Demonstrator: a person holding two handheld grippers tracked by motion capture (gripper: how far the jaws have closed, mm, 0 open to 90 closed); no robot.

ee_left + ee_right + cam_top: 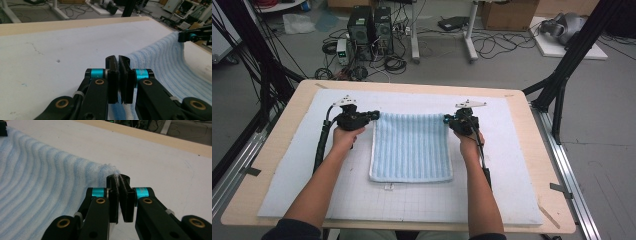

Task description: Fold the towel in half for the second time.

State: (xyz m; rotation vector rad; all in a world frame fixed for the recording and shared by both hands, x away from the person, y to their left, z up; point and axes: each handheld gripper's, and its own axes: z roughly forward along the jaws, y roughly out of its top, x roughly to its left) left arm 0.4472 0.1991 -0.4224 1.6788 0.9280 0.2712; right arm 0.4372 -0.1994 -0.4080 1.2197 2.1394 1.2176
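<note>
Currently I hold the pale blue striped terry towel [411, 146] by its far corners on the white mat [512, 165]; left gripper [373, 115] and right gripper [447, 119] both clamped on cloth, likely for a fold or lift.

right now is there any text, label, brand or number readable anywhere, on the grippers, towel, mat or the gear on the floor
None can be read.
Left gripper and right gripper: black jaws, blue collars, brass screws, no lettering.
Blue striped towel: no tag or print visible.
White mat: faint grid lines, no numbers.
Computer towers on the floor: any markings are too small and blurred to read.
</note>
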